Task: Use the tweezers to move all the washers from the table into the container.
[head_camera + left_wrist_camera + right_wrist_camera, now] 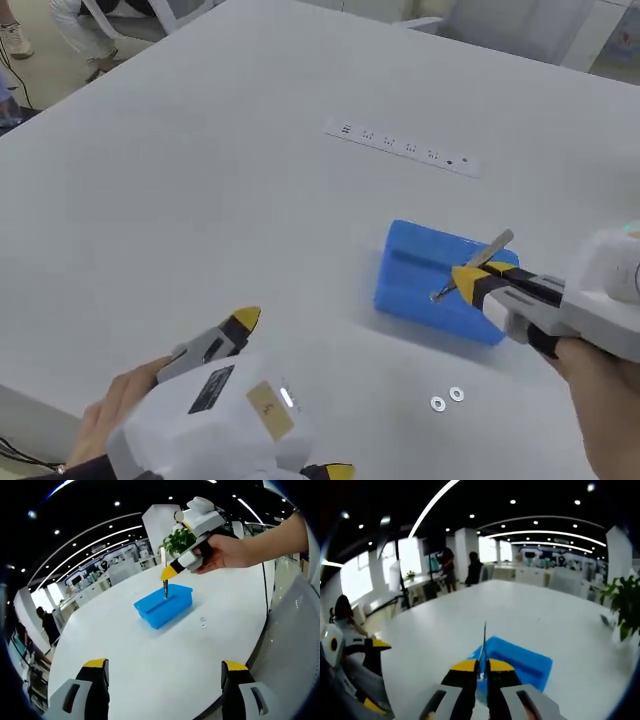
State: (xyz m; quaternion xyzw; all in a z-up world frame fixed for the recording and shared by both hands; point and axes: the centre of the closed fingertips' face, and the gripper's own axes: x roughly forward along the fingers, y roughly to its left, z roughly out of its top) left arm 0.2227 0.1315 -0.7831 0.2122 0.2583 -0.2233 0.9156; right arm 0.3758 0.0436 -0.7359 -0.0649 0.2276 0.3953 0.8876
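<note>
Washers (438, 403) on the white surface (200, 200) number two, lying just beside each other on the near side of the one blue container (430, 312) and apart from it. One pair of tweezers (470, 268) shows, and one power strip (400, 146) lies farther back. There are two claws. The right claw (478, 280) is clenched on the tweezers, its yellow-tipped jaws nearly together around them. The tweezers slant down with their points over the container's open top. The left claw (165, 666) is released, jaws spread wide with nothing between them. It is low over the near part of the surface, well apart from the container and the washers.

Whether the tweezer points carry a washer cannot be told, as they are too small and blurred. The container's inside is hard to make out, so any washers in it cannot be counted. In the head view the right hand (595, 385) is cut off by the frame edge, and the left hand (115, 405) is partly covered by its claw's white body. In the left gripper view the right hand wraps its claw's handle, forearm coming in from that view's right, claw angled down at the container. A potted plant (178, 540) stands behind it.
</note>
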